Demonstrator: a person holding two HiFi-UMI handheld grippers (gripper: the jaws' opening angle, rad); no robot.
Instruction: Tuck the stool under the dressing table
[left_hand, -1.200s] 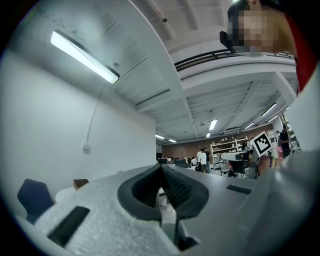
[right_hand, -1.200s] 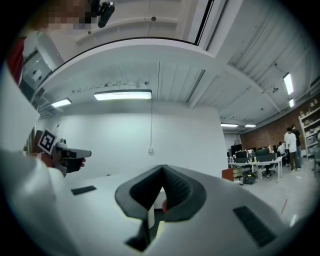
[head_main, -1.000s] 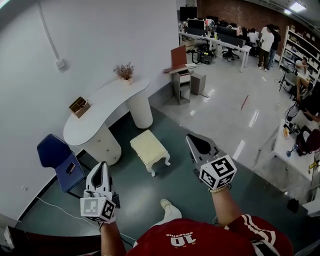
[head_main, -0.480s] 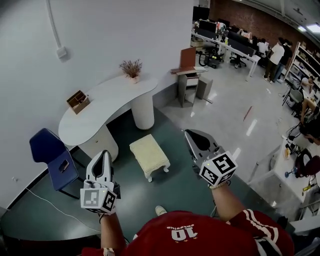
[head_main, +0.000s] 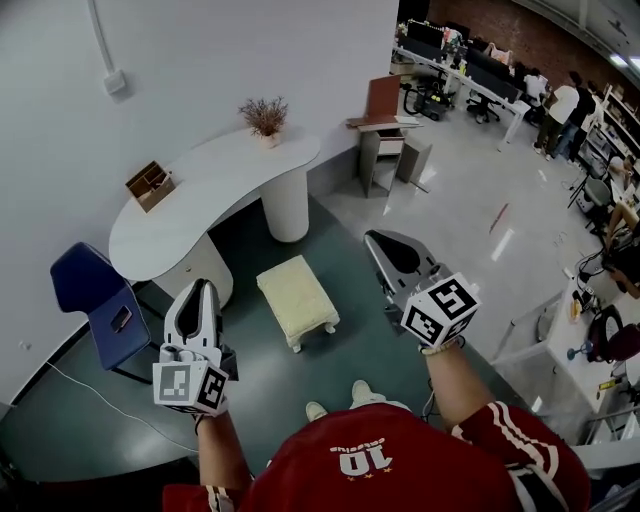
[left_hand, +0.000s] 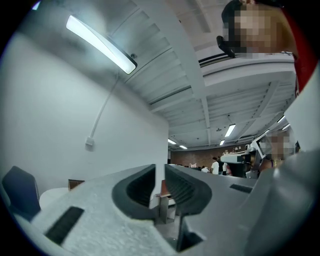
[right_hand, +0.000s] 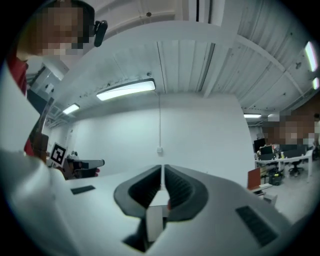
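A cream upholstered stool (head_main: 297, 298) with short white legs stands on the dark green floor, out in front of the white curved dressing table (head_main: 205, 195). My left gripper (head_main: 198, 292) is held in the air to the stool's left, jaws shut and empty. To the stool's right my right gripper (head_main: 382, 243) hangs higher, also shut with nothing in it. Both point roughly level toward the wall. In the left gripper view the closed jaw tips (left_hand: 159, 170) meet against the wall and ceiling; the right gripper view shows shut tips (right_hand: 162, 170) the same way.
A blue chair (head_main: 92, 300) with a phone on its seat stands left of the table. On the tabletop sit a wooden box (head_main: 148, 185) and a dried plant (head_main: 265, 118). A small grey side desk (head_main: 388, 150) stands behind; people and desks fill the far right.
I have walked forward: the stool and table sit nearer and lower in the head view. Both grippers travelled along with me, staying shut and empty.
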